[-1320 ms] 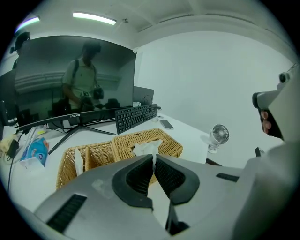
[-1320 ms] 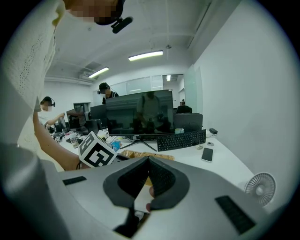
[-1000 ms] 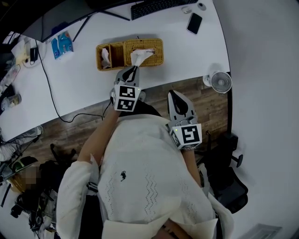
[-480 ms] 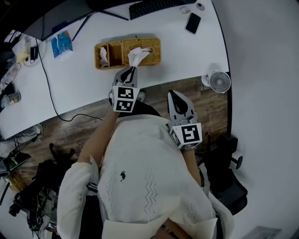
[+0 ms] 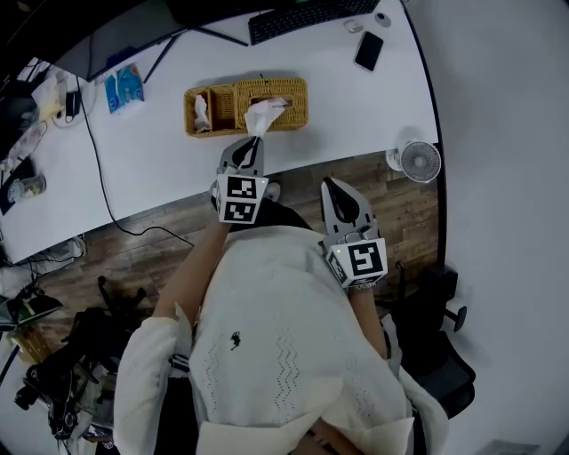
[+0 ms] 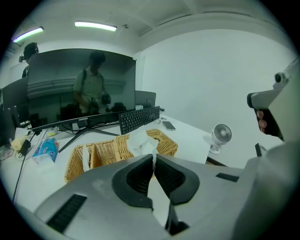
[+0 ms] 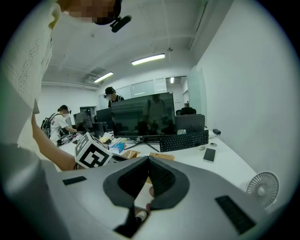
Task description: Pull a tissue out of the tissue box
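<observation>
Plainly, the left gripper (image 5: 254,142) has its jaws pressed together on the tissue (image 5: 265,114). A thin white strip of it runs down between the dark fingers (image 6: 137,177), and the rest rises crumpled just past their tips. Directly ahead of those tips sits the tissue box (image 5: 294,92), a woven wicker holder on the white table (image 5: 356,107), with the tissue's far end bunched over its top slot. Whether the sheet has come free of the slot cannot be told. Beyond the box, farther from the fingertips, lies a black keyboard (image 5: 307,12), with a phone (image 5: 367,51) off to their right. The right gripper (image 5: 332,184) hangs short of the table edge, well apart from the box, jaws closed tip to tip with nothing held; a small fan (image 5: 417,161) stands to the right of its fingers.
</observation>
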Demonstrator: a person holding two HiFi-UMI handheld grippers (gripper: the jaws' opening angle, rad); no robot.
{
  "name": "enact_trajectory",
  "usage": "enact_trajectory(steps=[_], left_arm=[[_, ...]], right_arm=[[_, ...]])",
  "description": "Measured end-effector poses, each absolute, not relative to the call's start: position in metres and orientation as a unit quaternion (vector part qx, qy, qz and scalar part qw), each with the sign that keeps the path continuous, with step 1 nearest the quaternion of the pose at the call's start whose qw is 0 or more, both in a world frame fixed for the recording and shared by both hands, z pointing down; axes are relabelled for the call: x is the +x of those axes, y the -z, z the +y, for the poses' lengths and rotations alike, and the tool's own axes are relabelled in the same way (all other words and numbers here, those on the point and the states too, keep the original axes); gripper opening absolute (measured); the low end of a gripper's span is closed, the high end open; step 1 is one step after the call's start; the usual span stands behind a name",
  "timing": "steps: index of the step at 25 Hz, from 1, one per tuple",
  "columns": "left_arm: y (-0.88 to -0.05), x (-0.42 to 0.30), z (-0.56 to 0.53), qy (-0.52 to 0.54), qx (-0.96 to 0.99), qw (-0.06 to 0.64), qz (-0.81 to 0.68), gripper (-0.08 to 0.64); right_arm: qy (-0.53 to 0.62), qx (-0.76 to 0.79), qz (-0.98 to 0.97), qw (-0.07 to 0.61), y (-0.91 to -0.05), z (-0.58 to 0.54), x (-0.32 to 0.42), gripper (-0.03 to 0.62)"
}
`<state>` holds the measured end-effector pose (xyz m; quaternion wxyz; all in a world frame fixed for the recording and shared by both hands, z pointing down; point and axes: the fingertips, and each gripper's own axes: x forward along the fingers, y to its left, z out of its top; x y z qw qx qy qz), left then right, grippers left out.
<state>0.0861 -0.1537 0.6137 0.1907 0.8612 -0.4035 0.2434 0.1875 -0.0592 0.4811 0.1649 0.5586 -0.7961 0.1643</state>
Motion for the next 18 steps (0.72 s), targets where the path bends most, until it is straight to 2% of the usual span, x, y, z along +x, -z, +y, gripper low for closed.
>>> enact_trajectory(steps=[18], left_arm=[[-0.594, 0.073, -0.125, -0.221, 0.861, 0.175, -0.423, 0.018]], right_arm=[[-0.154, 0.539, -0.813, 0.158, -0.48, -0.039, 0.176, 0.002]])
